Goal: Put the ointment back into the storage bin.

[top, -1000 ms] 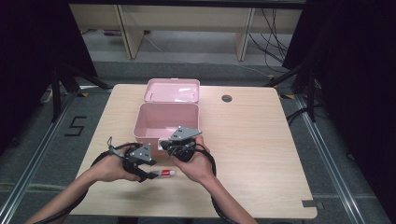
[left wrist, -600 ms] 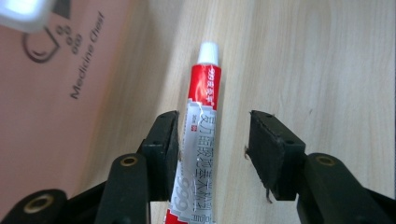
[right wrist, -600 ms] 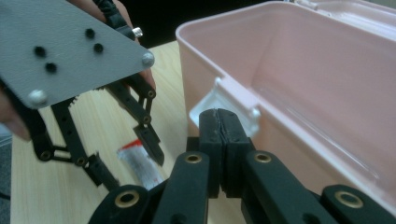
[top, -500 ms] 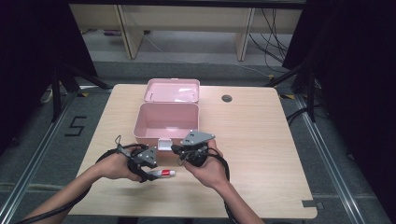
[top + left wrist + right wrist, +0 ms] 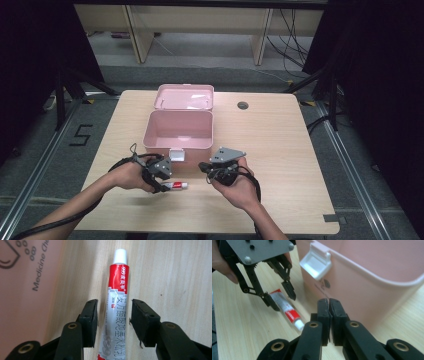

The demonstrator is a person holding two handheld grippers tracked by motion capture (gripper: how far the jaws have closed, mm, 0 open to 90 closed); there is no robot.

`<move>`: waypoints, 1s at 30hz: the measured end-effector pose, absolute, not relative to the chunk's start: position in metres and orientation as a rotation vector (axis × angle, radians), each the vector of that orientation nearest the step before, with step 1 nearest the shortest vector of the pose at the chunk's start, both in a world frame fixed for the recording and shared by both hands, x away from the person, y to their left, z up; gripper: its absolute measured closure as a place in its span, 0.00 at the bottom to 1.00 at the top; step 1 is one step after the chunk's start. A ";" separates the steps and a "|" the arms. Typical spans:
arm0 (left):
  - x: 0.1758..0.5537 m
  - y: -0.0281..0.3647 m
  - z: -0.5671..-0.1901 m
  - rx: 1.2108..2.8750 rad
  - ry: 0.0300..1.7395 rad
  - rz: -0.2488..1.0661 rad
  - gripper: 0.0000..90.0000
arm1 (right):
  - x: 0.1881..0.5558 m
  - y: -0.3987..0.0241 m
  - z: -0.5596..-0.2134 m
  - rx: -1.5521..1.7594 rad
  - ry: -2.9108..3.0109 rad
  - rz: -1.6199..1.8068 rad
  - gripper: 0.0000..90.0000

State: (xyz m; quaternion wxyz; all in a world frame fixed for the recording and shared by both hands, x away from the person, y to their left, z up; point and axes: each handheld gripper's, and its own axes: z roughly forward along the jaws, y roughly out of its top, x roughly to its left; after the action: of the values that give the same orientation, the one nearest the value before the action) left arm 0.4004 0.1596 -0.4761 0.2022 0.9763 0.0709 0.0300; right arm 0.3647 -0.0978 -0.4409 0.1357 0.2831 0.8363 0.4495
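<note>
In the high view, both forearms reach in low over the tabletop (image 5: 280,150), the left hand-held gripper (image 5: 162,186) tipped onto the ointment tube (image 5: 176,185) lying before the open pink box (image 5: 178,131). In the left hand-held gripper view its jaws, just closing, straddle the tube without touching it. In the right hand-held gripper view the right hand-held gripper (image 5: 329,305) is level, clenched almost together on nothing beside the box.

One wooden surface (image 5: 290,150) carries one open pink box (image 5: 178,131) with one white latch (image 5: 177,154) and one red-and-white ointment tube (image 5: 175,185). Two hands each hold one of two tongs: left (image 5: 161,181), right (image 5: 204,166).
</note>
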 end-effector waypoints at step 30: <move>0.405 0.150 -0.480 2.862 0.099 0.036 0.70 | 0.362 -0.118 -0.455 0.885 2.417 1.302 0.97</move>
State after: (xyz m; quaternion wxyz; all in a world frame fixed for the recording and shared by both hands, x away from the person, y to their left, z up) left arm 0.4050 0.1499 -0.4800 0.1384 0.9897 0.0343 0.0123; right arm 0.3621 -0.1185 -0.4553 0.1281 0.3043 0.8311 0.4476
